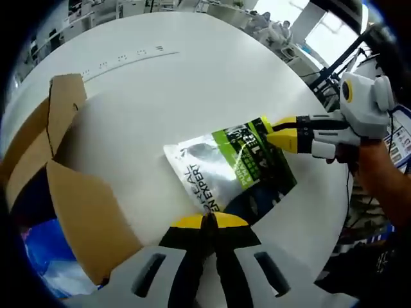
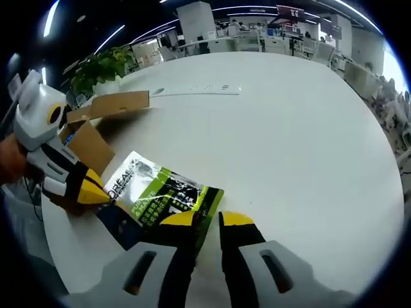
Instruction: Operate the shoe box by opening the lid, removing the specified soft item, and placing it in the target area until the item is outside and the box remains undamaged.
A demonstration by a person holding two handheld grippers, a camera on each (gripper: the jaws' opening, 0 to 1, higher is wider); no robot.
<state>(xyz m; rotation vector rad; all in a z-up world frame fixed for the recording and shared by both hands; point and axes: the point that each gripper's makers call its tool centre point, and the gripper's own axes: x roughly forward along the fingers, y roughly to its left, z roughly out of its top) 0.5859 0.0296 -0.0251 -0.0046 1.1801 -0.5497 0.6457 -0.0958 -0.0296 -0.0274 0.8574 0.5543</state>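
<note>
A soft pouch (image 1: 228, 170), green, silver and dark blue with white lettering, lies flat on the white table (image 1: 192, 83) outside the shoe box. My left gripper (image 1: 209, 221) is shut on its near edge. My right gripper (image 1: 282, 130) comes in from the right at the pouch's green corner. In the right gripper view, the pouch (image 2: 157, 192) reaches in under my right gripper (image 2: 207, 221), whose jaws stand apart with the green corner in the gap. My left gripper (image 2: 96, 189) holds the far corner. The brown cardboard shoe box (image 1: 70, 192) stands open to the left.
Blue wrapping (image 1: 42, 253) shows inside the box (image 2: 96, 144), whose flaps (image 2: 119, 102) stand up. A thin printed strip (image 2: 196, 90) lies far across the table. A hand (image 1: 379, 167) holds the right gripper. A plant (image 2: 103, 67) and office desks lie beyond the table's edge.
</note>
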